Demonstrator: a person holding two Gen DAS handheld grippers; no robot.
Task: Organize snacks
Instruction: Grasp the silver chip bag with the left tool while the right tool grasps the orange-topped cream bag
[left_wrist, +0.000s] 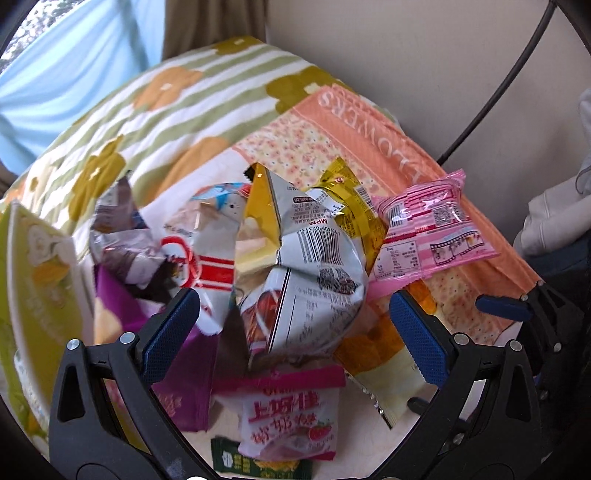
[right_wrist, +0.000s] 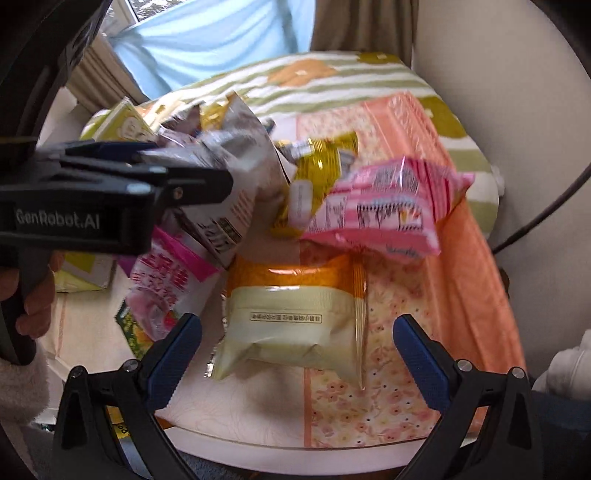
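Our left gripper (left_wrist: 295, 325) hangs wide open over the heap, its blue pads either side of the crumpled silver bag (left_wrist: 306, 273) without touching it, so nothing is held; we judge it is lined up there for a grab. Our right gripper (right_wrist: 297, 354) is just as wide and empty, straddling the cream and orange packet (right_wrist: 295, 325) lying flat on the table (right_wrist: 258, 417), an easy first pick. Beyond sit the gold packet (right_wrist: 317, 173) and pink packet (right_wrist: 388, 206), leaning on the peach towel (right_wrist: 461, 258), all piled unsorted against the striped pillow (left_wrist: 147, 110)
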